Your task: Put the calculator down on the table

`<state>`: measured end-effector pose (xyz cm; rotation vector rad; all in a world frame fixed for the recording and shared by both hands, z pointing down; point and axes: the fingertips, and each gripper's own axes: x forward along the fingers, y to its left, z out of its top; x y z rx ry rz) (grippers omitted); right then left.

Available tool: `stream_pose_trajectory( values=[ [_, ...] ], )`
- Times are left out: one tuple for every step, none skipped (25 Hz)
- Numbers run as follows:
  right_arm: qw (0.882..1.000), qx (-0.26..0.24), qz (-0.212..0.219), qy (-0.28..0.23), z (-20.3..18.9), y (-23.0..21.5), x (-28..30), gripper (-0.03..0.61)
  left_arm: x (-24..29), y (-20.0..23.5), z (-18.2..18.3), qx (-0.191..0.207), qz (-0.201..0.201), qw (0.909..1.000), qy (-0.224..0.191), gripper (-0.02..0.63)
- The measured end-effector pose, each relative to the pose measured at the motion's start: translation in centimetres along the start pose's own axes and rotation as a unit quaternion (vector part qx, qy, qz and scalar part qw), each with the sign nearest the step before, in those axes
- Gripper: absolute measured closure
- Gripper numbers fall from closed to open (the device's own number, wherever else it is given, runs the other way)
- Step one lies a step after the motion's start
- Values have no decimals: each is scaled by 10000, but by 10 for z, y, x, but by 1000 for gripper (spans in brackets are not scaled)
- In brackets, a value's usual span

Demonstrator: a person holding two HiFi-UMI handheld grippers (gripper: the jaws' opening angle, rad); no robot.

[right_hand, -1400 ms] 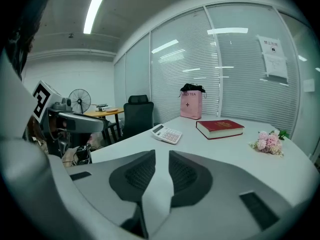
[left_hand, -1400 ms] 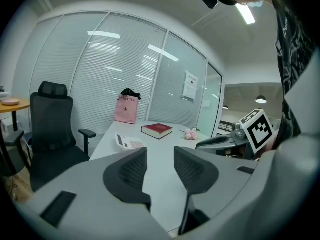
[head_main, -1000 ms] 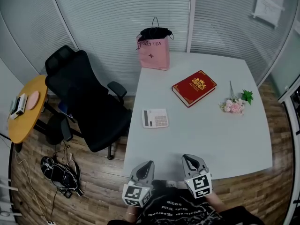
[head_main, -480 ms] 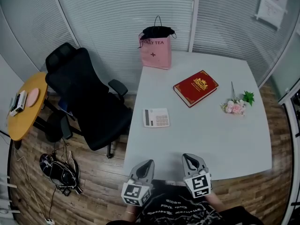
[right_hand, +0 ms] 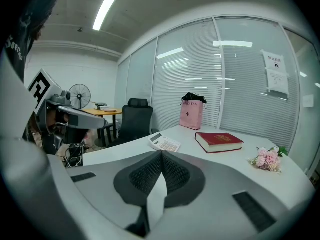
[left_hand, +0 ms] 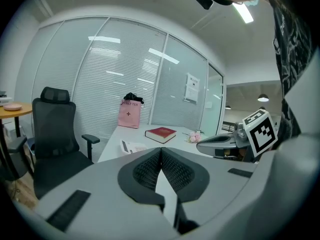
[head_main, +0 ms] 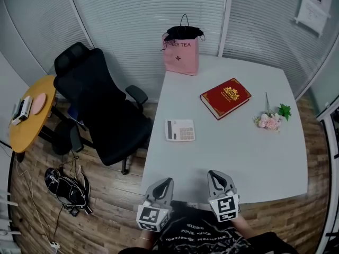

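Already the white calculator (head_main: 180, 130) lies flat; left tool (head_main: 168, 181), right tool (head_main: 213, 173) clenched empty.

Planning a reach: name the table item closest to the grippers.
The calculator, flat by the left edge of the table; the red book, flowers and pink bag sit farther back.

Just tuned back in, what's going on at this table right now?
A person holds the left tongs and the right tongs at the near edge of the white table, both shut with nothing between them. The calculator lies flat on the table near its left edge, apart from both tongs. Judging by that, it is already set down.
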<state>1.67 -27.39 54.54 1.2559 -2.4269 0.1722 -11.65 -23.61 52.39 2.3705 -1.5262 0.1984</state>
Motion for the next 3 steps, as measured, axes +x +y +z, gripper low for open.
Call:
stream_pose_trajectory(
  values=[
    [10000,-32,2,-13,0,1,1,572,0,0,-1,36,-4,10000,5,594],
    [10000,-76,6,-36,0,2,2,572,-1,1,-1,65,-3,10000,4,594],
    [9999,-129,9,-65,0,3,3,572,-1,2,-1,92,0,10000,2,594]
  ],
)
